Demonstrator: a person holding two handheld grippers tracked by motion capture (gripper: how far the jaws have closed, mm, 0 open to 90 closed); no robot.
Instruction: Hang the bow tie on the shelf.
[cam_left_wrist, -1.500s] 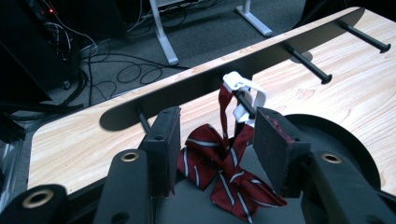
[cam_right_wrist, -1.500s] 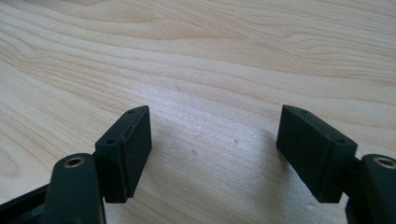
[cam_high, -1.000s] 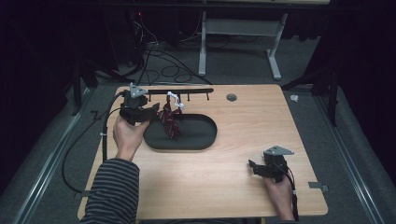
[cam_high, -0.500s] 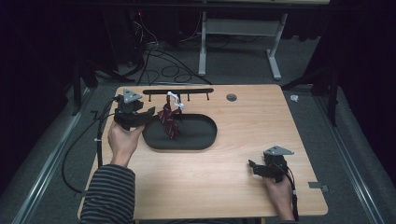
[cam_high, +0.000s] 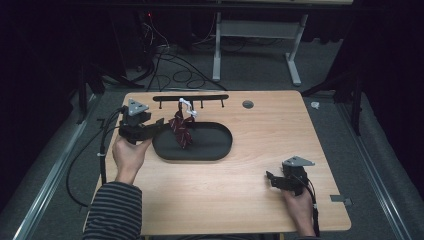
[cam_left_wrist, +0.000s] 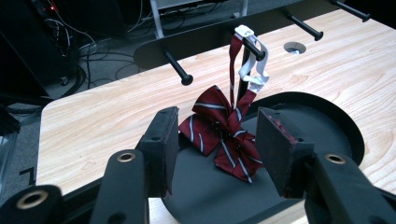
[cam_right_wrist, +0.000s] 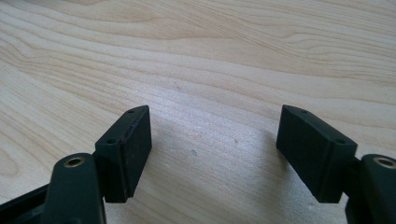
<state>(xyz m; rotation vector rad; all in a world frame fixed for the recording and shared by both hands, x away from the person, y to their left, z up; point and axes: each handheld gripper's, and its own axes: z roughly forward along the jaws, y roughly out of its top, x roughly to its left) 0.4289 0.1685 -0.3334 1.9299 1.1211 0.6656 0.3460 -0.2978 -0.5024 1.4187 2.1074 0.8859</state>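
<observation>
Red bow tie (cam_left_wrist: 223, 133) hangs from peg rack (cam_left_wrist: 196, 42) over black tray (cam_left_wrist: 336, 123).

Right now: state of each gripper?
Left gripper: open, holding nothing, jaws apart in front of the bow tie.
Right gripper: open, empty, over the table.

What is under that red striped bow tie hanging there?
Under the bow tie lies the black oval tray; its lower edge appears to touch the tray floor. It hangs by a white strap from a rack peg. The tray beneath the fabric is covered.

Matt wooden table (cam_high: 260, 190), cloth bow tie (cam_left_wrist: 223, 133), matt tray (cam_high: 215, 147).
</observation>
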